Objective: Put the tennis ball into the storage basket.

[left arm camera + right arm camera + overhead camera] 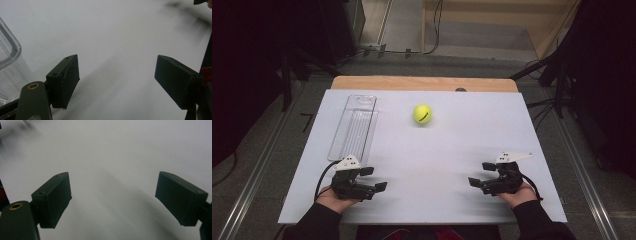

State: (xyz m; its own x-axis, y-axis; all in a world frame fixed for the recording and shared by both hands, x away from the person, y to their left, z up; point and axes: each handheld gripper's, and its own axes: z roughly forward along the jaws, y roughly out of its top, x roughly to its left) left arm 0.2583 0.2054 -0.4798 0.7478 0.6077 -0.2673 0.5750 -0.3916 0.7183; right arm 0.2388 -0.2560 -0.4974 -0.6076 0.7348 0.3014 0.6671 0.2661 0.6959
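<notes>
A yellow-green tennis ball (pixel 422 113) rests on the white table top (pixel 427 150), toward the back middle. A clear plastic tray (pixel 354 127) lies at the back left; its rounded corner (pixel 10 53) shows in the left gripper view. My left gripper (pixel 374 178) sits at the front left, jaws wide apart, nothing between them. My right gripper (pixel 482 173) sits at the front right, also open and empty. Both point inward, toward each other, and lie well short of the ball. Bare white surface shows between the left gripper's (pixel 116 80) and the right gripper's (pixel 112 197) jaws.
The table's wooden back edge (pixel 422 83) shows beyond the white sheet. Dark stands and cables (pixel 562 85) flank the table on the floor. The other gripper's tip (pixel 200 2) peeks in at the top right of the left gripper view.
</notes>
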